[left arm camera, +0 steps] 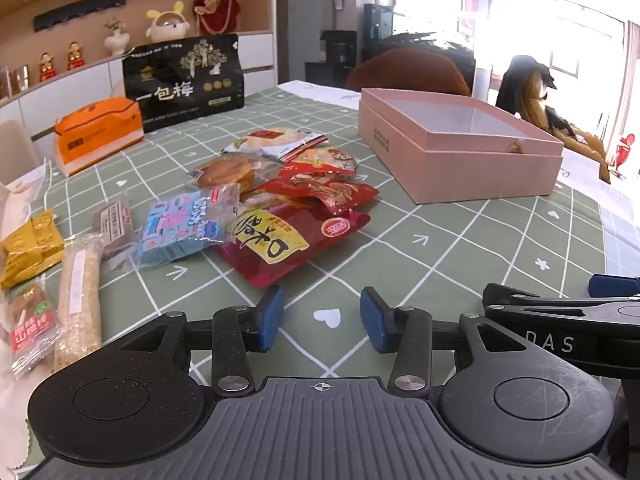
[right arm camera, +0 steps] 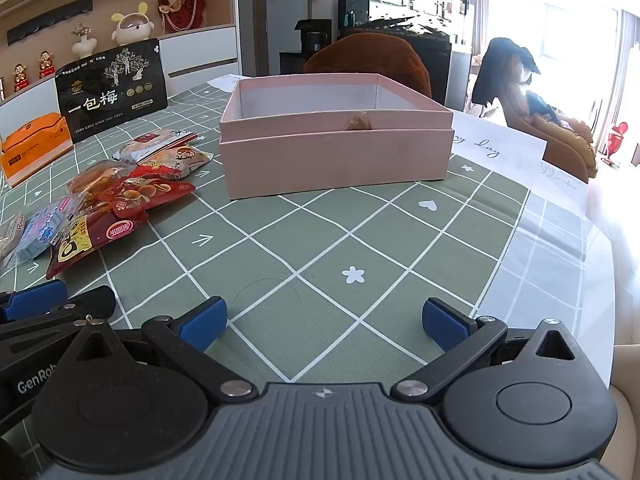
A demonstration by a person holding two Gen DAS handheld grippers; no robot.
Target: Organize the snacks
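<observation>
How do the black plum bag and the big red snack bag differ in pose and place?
The black plum bag stands upright at the far side of the table; the big red snack bag lies flat, nearest the left gripper. The black bag stands apart beside an orange box; the red bag sits at the bottom of a pile, with other packets overlapping it. Both are printed pouches on the green checked tablecloth, outside the pink box.
</observation>
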